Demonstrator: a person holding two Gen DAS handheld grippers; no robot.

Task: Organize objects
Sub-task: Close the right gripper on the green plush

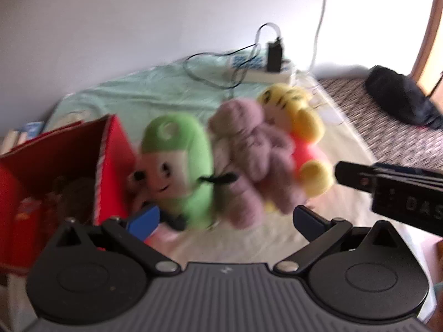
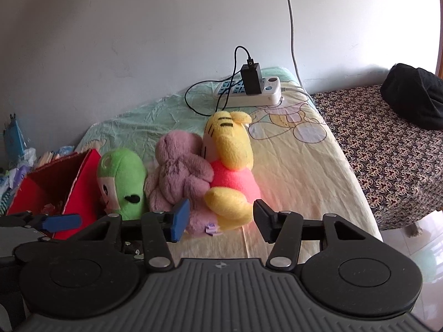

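1. Three plush toys lie in a row on the bed (image 2: 290, 166), pressed against each other near its left edge: green plush (image 2: 121, 182), mauve plush (image 2: 180, 171), yellow plush (image 2: 229, 166) in a pink top.
2. A red box (image 2: 80, 182), open-topped, stands just left of the green plush, touching it; some contents show inside, too blurred to identify.
3. Left gripper (image 1: 224, 218): jaws wide apart, nothing held, facing the green and mauve toys.
4. Right gripper (image 2: 220, 221): jaws wide apart, empty, bracketing the yellow plush's lower limb without closing on it.
5. Handling judgement: toys look light, soft and compressible, with a fuzzy pile that is not slippery. Nothing fragile. A pinch across a limb or narrow body section should hold; the fat torso may bulge out of the pads.
6. A power strip (image 2: 252, 94) with charger and cables sits at the far edge, well apart.
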